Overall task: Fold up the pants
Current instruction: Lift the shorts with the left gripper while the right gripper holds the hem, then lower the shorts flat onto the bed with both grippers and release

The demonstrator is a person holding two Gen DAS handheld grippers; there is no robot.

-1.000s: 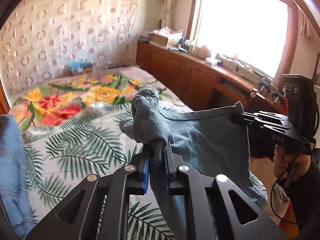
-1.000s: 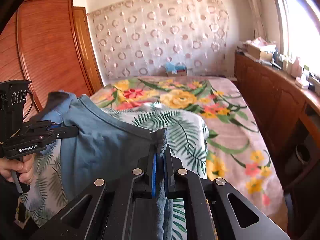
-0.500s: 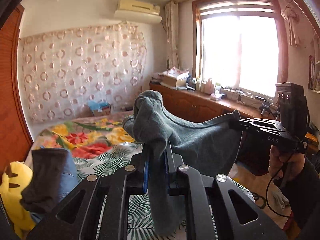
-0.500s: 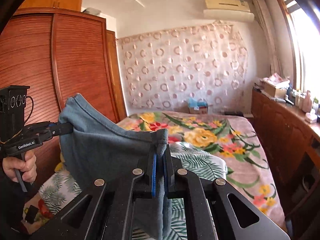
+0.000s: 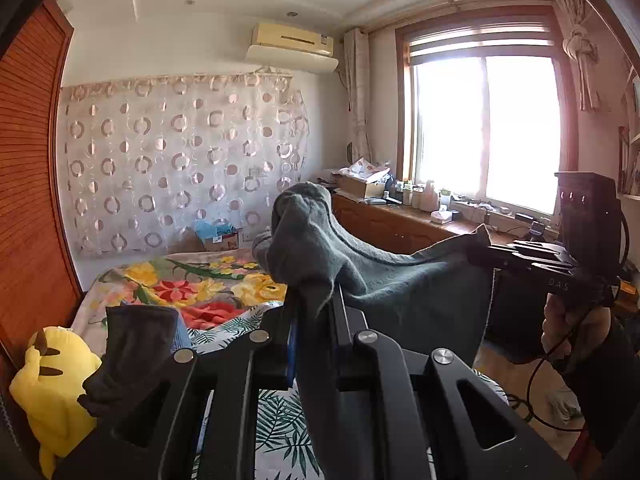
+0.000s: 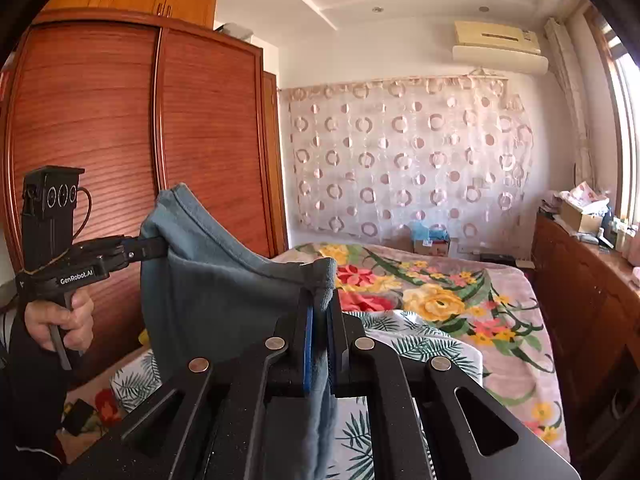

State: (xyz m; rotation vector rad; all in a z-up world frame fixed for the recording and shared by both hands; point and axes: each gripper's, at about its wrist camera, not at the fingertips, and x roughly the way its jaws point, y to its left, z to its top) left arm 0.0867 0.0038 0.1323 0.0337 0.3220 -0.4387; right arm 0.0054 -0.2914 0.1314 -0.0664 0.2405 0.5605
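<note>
Hanging in the air between the two tools, the grey-blue pants (image 5: pixel 404 292) are lifted clear above the bed (image 6: pixel 460 320), stretched like a slack sheet from one clamp to the other. The left hand-held gripper (image 5: pixel 314 320) is closed on one end of the cloth: a bunched wad of fabric stands up above its fingers, and more of it trails down between them toward the camera. The right hand-held gripper (image 6: pixel 320 320) is likewise pinched shut on the garment — a hemmed corner pokes up just past its blue pads (image 6: pixel 308 344), and the rest hangs down through the near gap.

From the left wrist view, the right tool shows at the far right, gripping a pointed corner of the pants, with the person's right hand (image 5: pixel 572 332) around its handle. From the right wrist view, the left tool is at the left, held by the left hand (image 6: pixel 60 320), and the cloth's top edge sags in a curve between the two grips.

Below lies the bed with a flower-and-fern cover. A yellow plush toy (image 5: pixel 56 384) sits at its near left, next to a dark piece of clothing (image 5: pixel 128 356). A red-brown wardrobe (image 6: pixel 120 140) stands on the left, a patterned curtain (image 6: pixel 404 160) covers the far wall — an air conditioner (image 6: pixel 500 48) is mounted above it.
</note>
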